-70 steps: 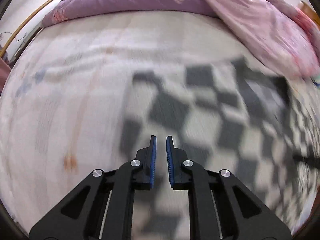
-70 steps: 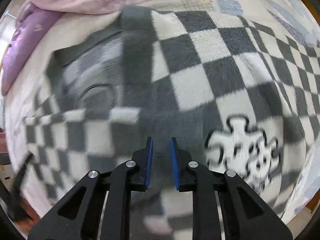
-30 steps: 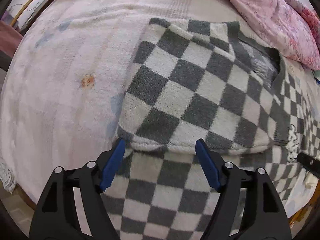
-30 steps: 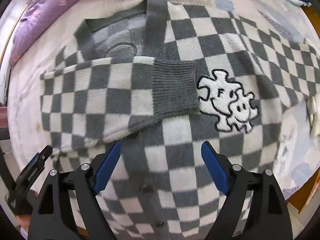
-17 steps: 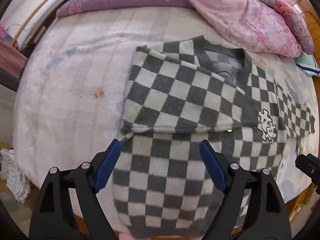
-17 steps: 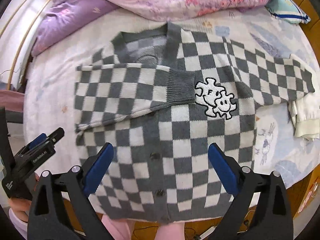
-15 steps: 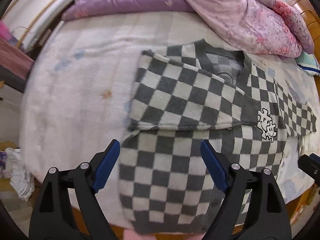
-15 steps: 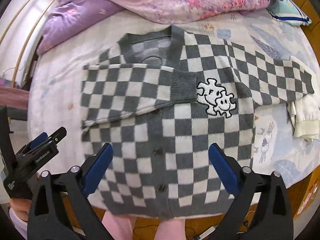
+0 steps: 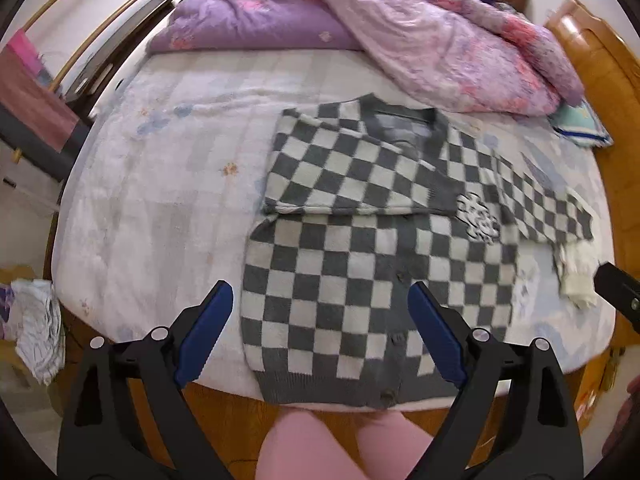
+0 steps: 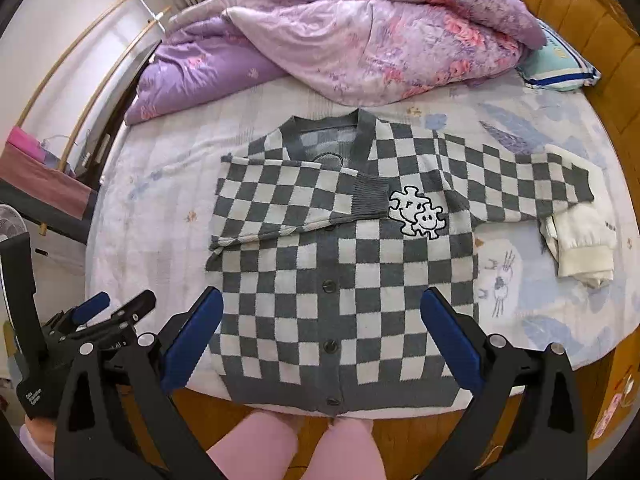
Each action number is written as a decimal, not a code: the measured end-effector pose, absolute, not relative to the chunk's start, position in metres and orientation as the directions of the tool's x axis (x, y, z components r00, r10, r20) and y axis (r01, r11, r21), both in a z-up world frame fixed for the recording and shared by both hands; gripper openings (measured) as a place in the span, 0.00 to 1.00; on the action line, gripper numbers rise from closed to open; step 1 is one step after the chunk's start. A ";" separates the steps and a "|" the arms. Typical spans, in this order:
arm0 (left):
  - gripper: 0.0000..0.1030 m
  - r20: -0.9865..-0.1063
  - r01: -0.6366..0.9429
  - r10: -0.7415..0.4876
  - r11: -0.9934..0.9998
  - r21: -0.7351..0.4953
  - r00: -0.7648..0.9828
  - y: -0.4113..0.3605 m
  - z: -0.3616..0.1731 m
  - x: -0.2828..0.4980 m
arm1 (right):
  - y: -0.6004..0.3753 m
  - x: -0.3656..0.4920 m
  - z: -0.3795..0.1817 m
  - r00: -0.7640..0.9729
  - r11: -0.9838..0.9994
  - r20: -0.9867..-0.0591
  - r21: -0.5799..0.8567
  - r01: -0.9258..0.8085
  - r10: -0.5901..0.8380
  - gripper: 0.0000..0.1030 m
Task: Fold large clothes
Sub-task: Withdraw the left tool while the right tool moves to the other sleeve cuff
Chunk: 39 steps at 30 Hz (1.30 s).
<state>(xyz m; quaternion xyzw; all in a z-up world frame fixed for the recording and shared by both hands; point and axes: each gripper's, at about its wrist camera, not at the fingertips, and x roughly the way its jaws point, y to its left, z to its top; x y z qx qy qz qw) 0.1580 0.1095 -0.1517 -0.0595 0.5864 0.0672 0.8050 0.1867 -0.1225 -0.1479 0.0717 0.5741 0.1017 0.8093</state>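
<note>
Cardigan (image 10: pixel 344 280) is spread at frame centre, one sleeve (image 10: pixel 516 188) unfolded at right. Left gripper (image 9: pixel 320 332) and right gripper (image 10: pixel 320 336) are held wide apart, empty. Bunching is risked if only one layer gets pinched.

Folded sleeve (image 10: pixel 296 196) hides the cardigan's (image 10: pixel 340 300) chest beneath.

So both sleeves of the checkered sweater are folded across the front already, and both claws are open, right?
Not quite. Only one sleeve of the checkered sweater is folded across the front; the other sleeve lies stretched out to the side, as the right wrist view shows. The left claw and right claw are both open.
</note>
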 end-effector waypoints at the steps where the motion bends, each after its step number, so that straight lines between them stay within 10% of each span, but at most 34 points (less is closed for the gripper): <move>1: 0.87 -0.949 -0.158 0.034 0.987 -0.016 0.313 0.106 -0.148 0.153 | -0.124 0.178 -0.145 0.334 0.970 -0.911 0.231 -0.073 0.242 0.93; 16: 0.87 -0.910 0.267 -0.162 0.962 -0.059 0.381 0.040 -0.115 0.059 | -0.137 0.017 -0.110 0.485 0.956 -0.871 0.200 0.215 0.074 0.93; 39: 0.88 -0.880 0.246 -0.155 0.968 -0.044 0.448 -0.104 -0.084 0.014 | -0.334 -0.038 -0.092 0.523 0.929 -0.852 0.218 0.298 0.032 0.93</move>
